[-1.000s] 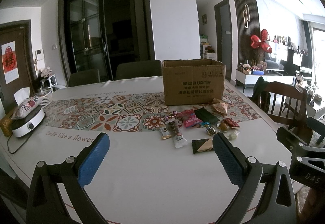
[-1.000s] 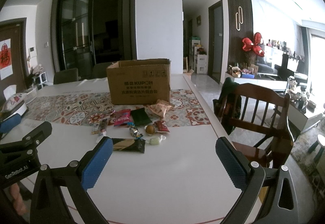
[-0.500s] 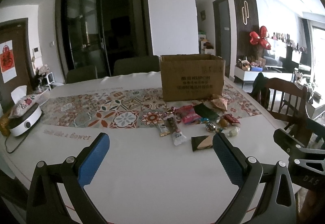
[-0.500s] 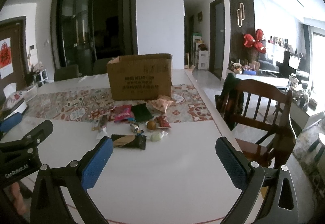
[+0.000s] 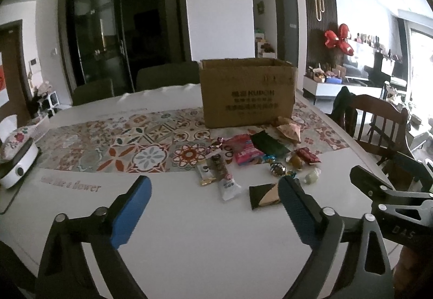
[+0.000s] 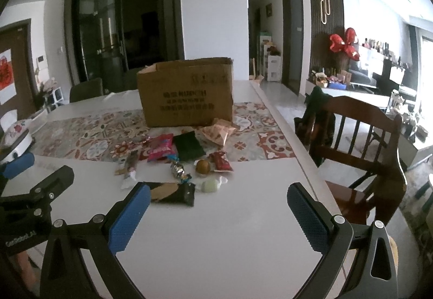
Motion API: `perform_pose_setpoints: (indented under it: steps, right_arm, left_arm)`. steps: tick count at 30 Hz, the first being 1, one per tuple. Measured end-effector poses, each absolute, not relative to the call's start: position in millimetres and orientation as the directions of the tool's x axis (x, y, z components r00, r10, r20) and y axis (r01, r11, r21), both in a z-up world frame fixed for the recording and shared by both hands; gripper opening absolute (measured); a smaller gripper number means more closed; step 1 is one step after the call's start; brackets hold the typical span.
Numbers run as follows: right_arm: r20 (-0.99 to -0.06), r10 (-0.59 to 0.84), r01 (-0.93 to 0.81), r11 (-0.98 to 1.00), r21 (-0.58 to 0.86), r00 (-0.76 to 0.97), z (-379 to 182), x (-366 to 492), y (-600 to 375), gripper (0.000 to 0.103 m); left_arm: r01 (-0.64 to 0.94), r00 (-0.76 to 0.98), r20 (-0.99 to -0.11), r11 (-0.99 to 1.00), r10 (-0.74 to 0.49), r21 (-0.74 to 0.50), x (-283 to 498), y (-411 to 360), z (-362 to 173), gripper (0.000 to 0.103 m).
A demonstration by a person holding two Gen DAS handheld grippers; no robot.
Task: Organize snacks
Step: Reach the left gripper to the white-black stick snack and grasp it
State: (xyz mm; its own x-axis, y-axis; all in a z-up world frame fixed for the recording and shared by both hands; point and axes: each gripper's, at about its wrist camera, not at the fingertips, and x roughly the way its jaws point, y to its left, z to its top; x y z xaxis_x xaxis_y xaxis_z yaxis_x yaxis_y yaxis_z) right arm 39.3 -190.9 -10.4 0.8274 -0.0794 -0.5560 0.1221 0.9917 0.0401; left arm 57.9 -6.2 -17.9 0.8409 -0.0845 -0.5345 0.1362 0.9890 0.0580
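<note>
Dining room, white table [image 5: 189, 239] with a patterned runner [image 5: 113, 147]. Snacks [image 5: 251, 158] loose in a heap just in front of the open cardboard box [image 5: 247, 93]; nothing visibly packed yet. Left gripper [image 5: 213, 198] just narrowed slightly, empty, jaws wide. Right gripper [image 6: 217, 204] spread, empty. Sorting apparently still all ahead.

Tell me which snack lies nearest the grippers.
The black-and-tan bar, lying flat on the bare white table at the front of the pile. Every other snack sits behind it, toward the box.
</note>
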Motion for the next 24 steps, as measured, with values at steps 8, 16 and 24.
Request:
perform_pose_setpoints:
  steps: [8, 16, 24]
  right_arm:
    - [-0.590, -0.064, 0.108, 0.993, 0.039, 0.805, -21, 80, -196, 0.093]
    - [-0.640, -0.048, 0.109, 0.993, 0.055, 0.766, -37, 119, -208, 0.075]
    - [-0.684, -0.039, 0.105, 0.993, 0.056, 0.729, -55, 158, -217, 0.058]
  left_arm:
    - [0.136, 0.798, -0.595, 0.990, -0.092, 0.028, 100, -14, -35, 0.074]
    - [0.121, 0.753, -0.652, 0.993, -0.090, 0.003, 139, -21, -52, 0.056]
    - [0.102, 0.690, -0.719, 0.995, -0.087, -0.022, 180, -27, -76, 0.040]
